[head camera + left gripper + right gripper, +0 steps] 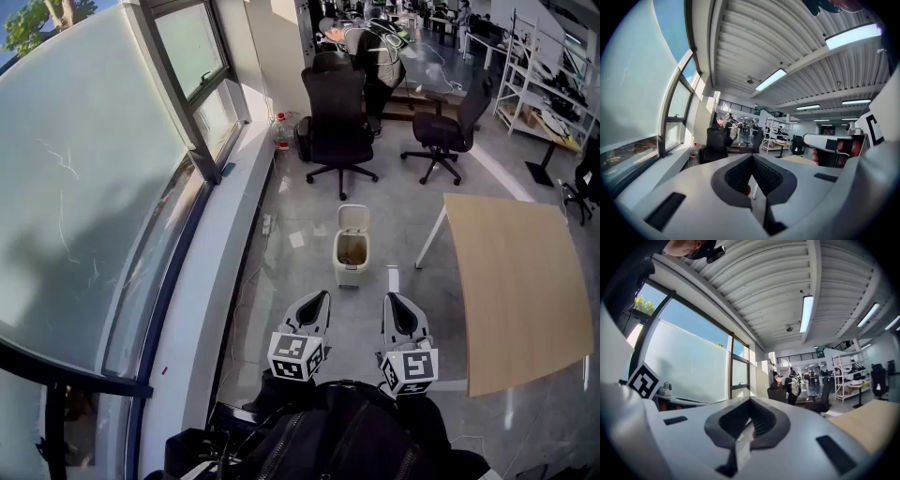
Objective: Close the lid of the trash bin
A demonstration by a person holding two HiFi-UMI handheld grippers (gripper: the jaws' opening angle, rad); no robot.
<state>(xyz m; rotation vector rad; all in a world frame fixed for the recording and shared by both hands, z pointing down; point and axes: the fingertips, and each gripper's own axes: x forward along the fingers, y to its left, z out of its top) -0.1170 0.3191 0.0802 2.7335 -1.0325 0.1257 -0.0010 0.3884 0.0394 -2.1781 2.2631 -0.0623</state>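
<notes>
Trash bin [351, 255]: small, white, on the floor ahead of both grippers and well apart from them, roughly in line with the gap between them.
Lid [352, 217]: raised — standing at the bin's far edge.
Left gripper [317, 302]: jaws together, nothing held.
Right gripper [397, 306]: jaws together, empty — wooden table [520, 281] to its right.

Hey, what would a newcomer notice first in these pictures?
The small white trash bin stands on the floor in the middle of the head view, its lid raised. Just below, the left gripper and right gripper point toward it, both shut and empty. A wooden table fills the right side.
</notes>
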